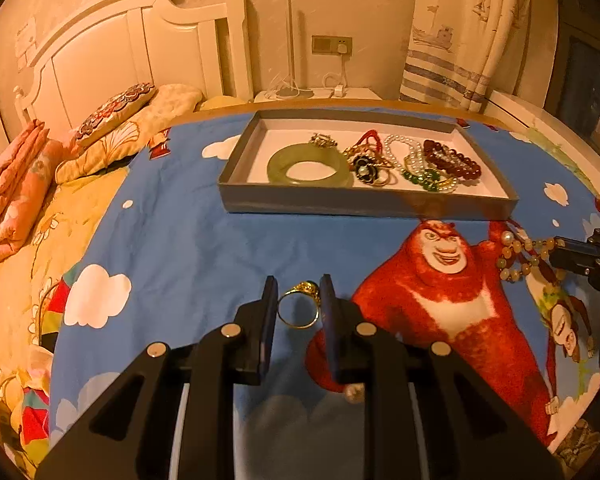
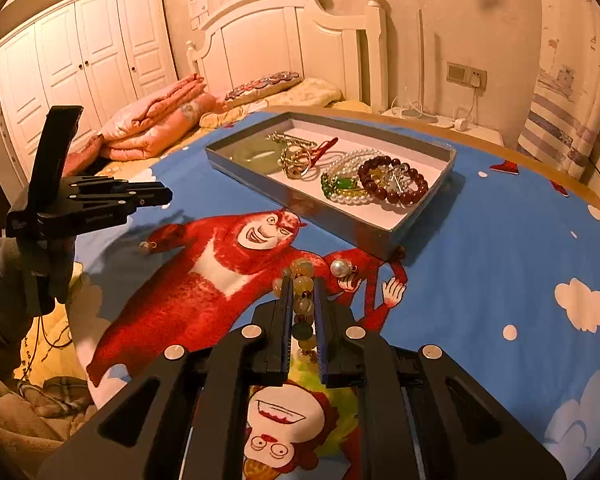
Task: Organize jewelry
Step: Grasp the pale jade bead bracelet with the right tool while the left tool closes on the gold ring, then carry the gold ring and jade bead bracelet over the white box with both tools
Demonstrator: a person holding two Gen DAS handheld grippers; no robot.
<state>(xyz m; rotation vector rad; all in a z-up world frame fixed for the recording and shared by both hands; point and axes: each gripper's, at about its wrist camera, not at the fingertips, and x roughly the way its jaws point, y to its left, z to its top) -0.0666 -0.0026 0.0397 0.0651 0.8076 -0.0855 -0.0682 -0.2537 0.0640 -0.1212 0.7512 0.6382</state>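
Note:
My left gripper [image 1: 298, 290] is shut on a gold ring with a green stone [image 1: 299, 312], held just above the blue cartoon bedspread. My right gripper [image 2: 303, 282] is shut on a bracelet of pale yellowish beads [image 2: 302, 280]; the strand hangs from its tip [image 1: 516, 258] in the left wrist view. A grey jewelry tray [image 1: 364, 204] [image 2: 380, 232] lies beyond both grippers. It holds a green jade bangle [image 1: 308, 166], pearl strands [image 2: 352, 168], a dark red bead bracelet [image 2: 396, 180] and green beads. Loose pearl pieces [image 2: 340, 268] [image 2: 145, 246] lie on the cloth.
A folded pink quilt [image 2: 152, 124] and pillows [image 1: 116, 112] lie at the head of the bed by the white headboard [image 2: 276, 36]. A wardrobe [image 2: 80, 60] stands to the left, a nightstand with cables [image 1: 320, 92] and a curtain [image 1: 460, 32] behind the tray. A gloved hand [image 2: 4, 280] holds the left gripper [image 2: 166, 194].

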